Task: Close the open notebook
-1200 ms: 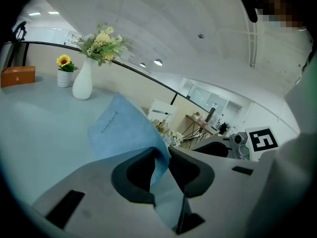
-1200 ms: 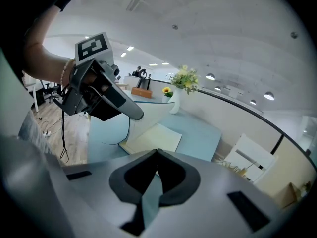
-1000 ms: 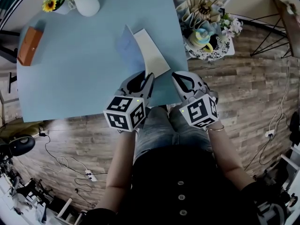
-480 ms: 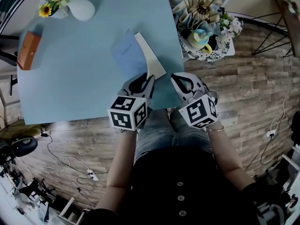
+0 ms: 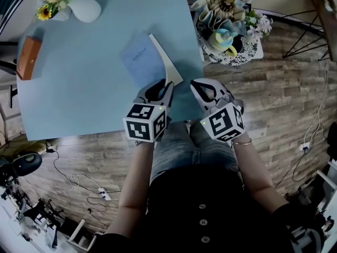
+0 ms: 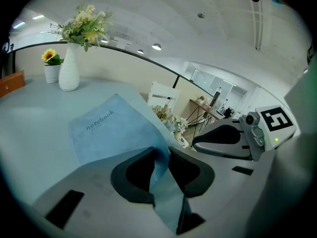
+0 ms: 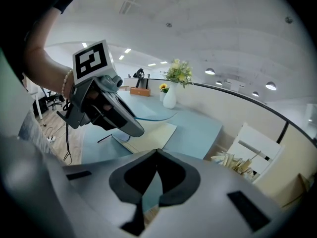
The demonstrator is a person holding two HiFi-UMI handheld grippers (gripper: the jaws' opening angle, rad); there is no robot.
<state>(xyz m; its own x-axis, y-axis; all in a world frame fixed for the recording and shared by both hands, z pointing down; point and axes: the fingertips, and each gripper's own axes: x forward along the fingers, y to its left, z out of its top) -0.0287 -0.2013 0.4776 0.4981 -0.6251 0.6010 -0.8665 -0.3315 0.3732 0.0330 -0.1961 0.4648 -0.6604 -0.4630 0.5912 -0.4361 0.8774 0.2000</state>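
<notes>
- On the blue table (image 5: 79, 88), the notebook (image 5: 141, 59) lies by the near edge, with its spine running away from me.
- My left gripper (image 6: 159, 158) pinches the raised cover (image 6: 111, 128) at its near corner; the pages (image 5: 169, 70) lie to the right.
- The right gripper (image 7: 157, 171) sits beside it, jaws together and empty.

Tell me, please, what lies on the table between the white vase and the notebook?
Nothing: only bare blue table lies between the white vase and the notebook, as the head view shows.

Grey left gripper (image 5: 159, 87) and right gripper (image 5: 203, 88) bear black-and-white marker cubes (image 5: 146, 122); black buttoned top (image 5: 202, 204), jeans (image 5: 178, 144).
</notes>
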